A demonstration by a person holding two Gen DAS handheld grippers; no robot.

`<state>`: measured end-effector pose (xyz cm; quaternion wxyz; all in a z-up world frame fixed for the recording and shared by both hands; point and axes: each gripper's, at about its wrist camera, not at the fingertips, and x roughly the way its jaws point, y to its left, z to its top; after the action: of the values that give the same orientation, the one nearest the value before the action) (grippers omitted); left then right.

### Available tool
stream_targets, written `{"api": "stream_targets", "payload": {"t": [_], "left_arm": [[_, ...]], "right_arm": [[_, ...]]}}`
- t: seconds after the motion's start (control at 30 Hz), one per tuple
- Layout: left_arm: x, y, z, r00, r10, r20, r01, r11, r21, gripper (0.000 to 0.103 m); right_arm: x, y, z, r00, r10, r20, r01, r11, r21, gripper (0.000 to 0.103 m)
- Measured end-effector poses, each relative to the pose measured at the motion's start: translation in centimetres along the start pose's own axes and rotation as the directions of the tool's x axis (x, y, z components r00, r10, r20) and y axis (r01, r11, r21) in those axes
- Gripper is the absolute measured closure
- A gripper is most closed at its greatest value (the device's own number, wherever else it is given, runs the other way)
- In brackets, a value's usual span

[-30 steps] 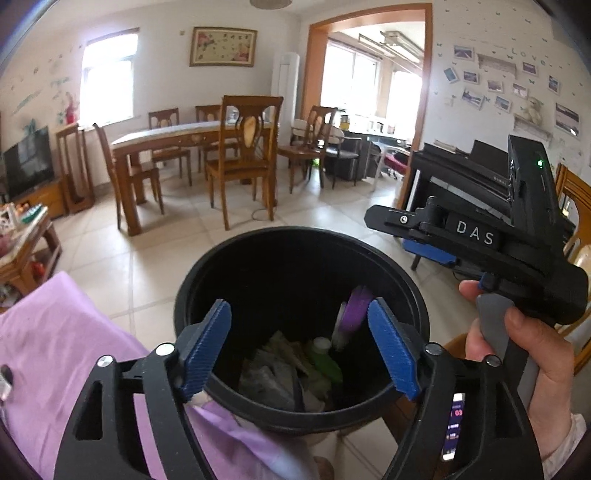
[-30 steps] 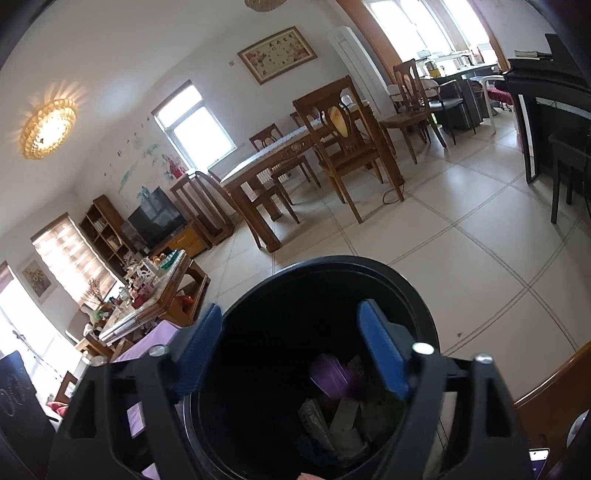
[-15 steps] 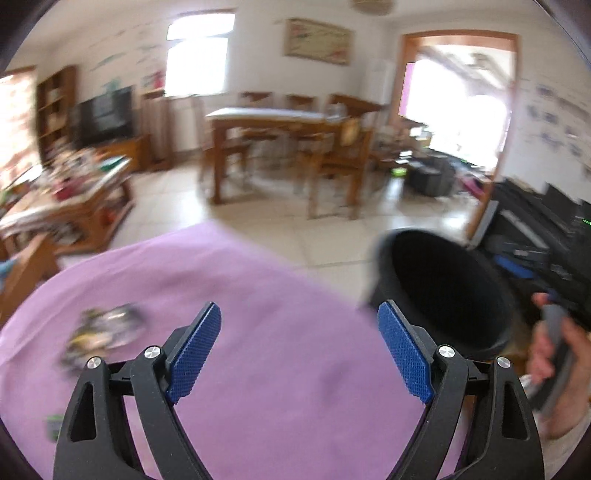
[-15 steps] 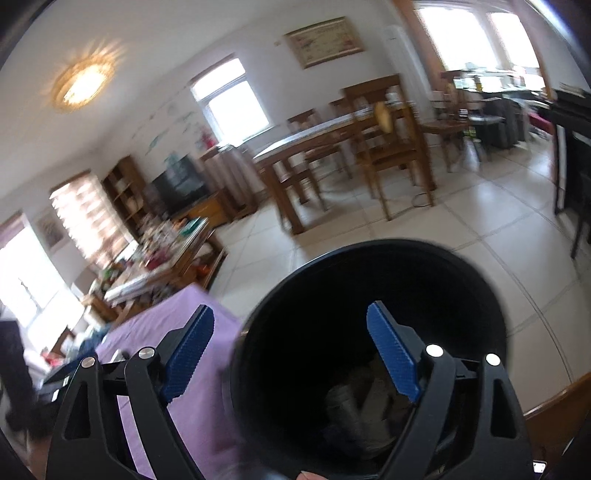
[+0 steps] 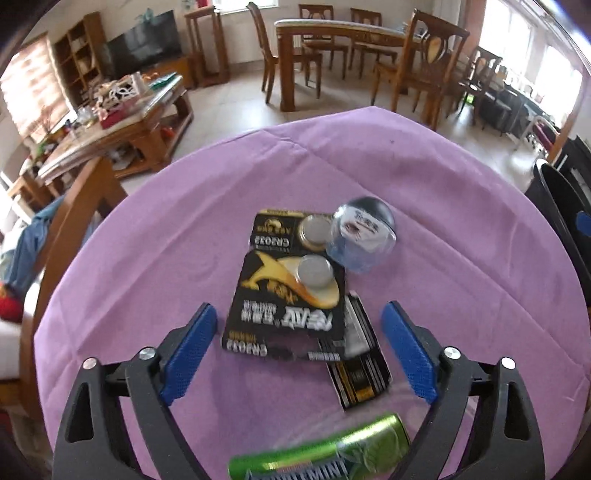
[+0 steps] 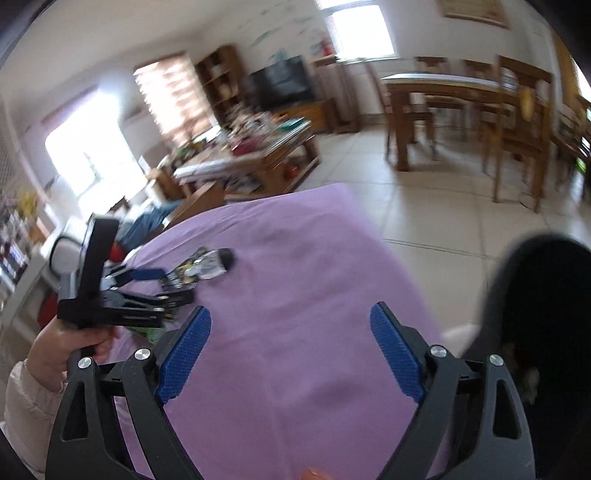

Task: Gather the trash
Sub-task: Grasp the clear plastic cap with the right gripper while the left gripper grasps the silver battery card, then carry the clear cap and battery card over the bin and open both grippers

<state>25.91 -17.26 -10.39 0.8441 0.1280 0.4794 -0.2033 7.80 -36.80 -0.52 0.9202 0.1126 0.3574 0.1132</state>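
On the purple cloth (image 5: 461,229) lies a small pile of litter: a large black-and-gold coin-battery card (image 5: 280,314), a smaller one (image 5: 273,230) behind it, a black-and-yellow card (image 5: 360,369), a small clear jar with a black lid (image 5: 364,236) and a green can (image 5: 321,454) nearest me. My left gripper (image 5: 299,314) hovers over the large card, its jaws opening, the pads touching nothing. My right gripper (image 6: 291,314) hangs over bare cloth (image 6: 295,258), its jaws opening and empty. The black bin (image 6: 546,295) stands at the right with trash inside.
The bin's rim (image 5: 561,206) shows at the right edge of the left wrist view. A hand holds the left gripper (image 6: 166,284) at the left of the right wrist view. A cluttered wooden coffee table (image 5: 122,122) and a dining table with chairs (image 5: 332,33) stand on the tiled floor beyond.
Both grippers have swung left from above the bin to the purple cloth. The left one now looks down on the litter pile. Both pairs of jaws stand a little wider.
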Motion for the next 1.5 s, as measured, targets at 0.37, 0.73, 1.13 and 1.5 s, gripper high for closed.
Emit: {"api": "stream_targets", "payload": {"t": [0.37, 0.73, 1.13, 1.5], "left_arm": [[-0.7, 1.7, 0.3, 0.996, 0.014, 0.084, -0.011, 0.999, -0.034, 0.038], [-4.3, 8.8, -1.1, 0.975, 0.02, 0.222, 0.048, 0.954, -0.296, 0.038], [-5.4, 8.4, -1.2, 0.963, 0.024, 0.27, 0.06, 0.952, -0.301, 0.04], [-9.2, 6.5, -2.9, 0.911, -0.071, 0.407, 0.204, 0.934, -0.294, 0.04]], "right_arm": [[9.3, 6.4, 3.5, 0.991, 0.005, -0.136, -0.026, 0.988, -0.155, 0.016], [14.1, 9.2, 3.1, 0.972, -0.095, -0.214, 0.02, 0.945, -0.326, 0.047], [10.1, 7.7, 4.0, 0.991, 0.015, -0.135, -0.04, 0.982, -0.185, 0.049], [-3.3, 3.4, 1.9, 0.985, 0.13, 0.112, -0.131, 0.991, 0.0, 0.049]]}}
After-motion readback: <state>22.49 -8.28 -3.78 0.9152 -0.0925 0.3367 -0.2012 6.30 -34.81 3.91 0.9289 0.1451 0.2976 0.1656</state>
